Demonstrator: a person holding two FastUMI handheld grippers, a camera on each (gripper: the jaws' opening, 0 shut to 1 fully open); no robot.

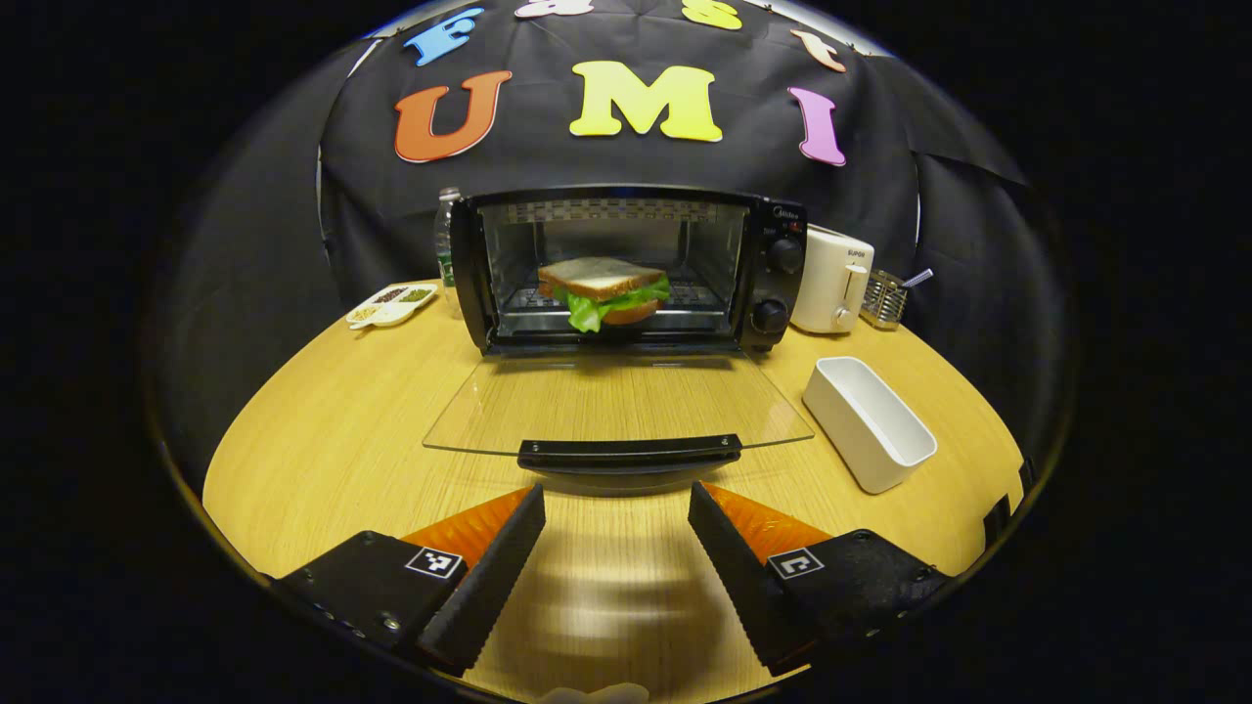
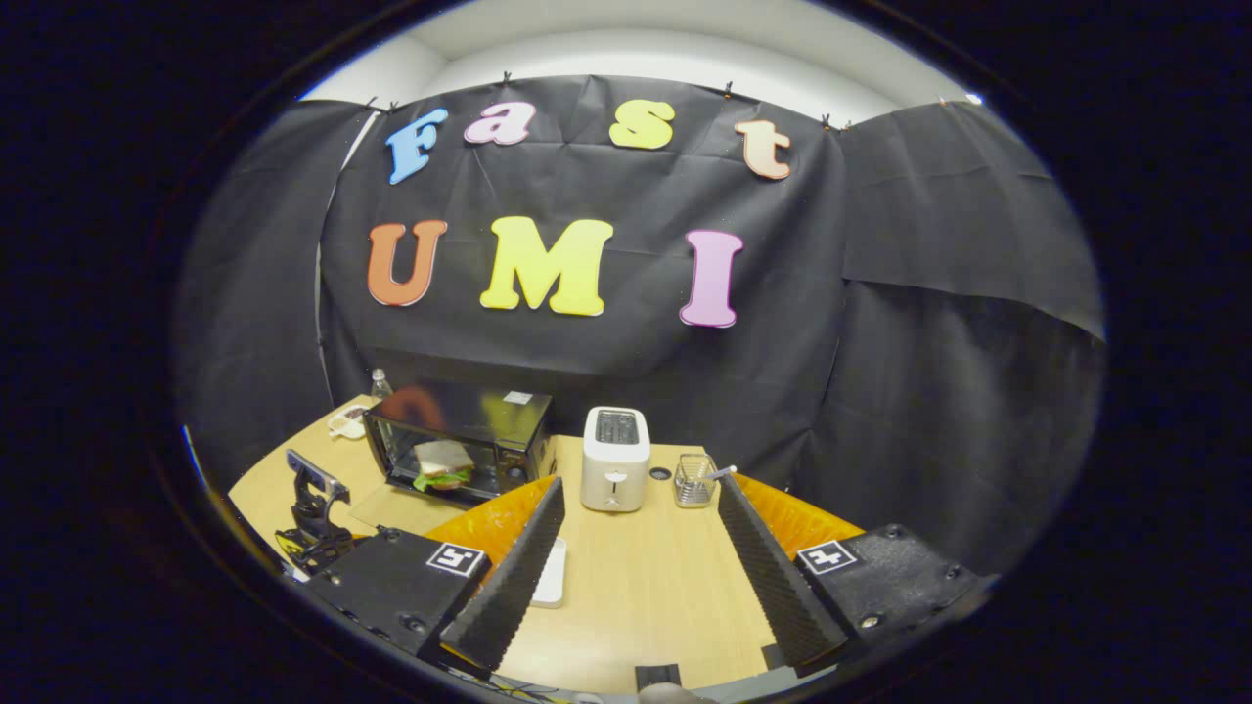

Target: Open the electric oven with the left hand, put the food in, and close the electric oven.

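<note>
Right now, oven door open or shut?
Open: the glass door lies flat on the table before the oven, sandwich on the rack inside.

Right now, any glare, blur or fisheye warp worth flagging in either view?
Left gripper view: sharp; glass oven door lies open and reflects faintly; table edge bows with fisheye; soft glare streak on the wood between the left gripper fingers. Right gripper view: dimmer; oven small, sandwich soft; top mirrors the wall.
</note>
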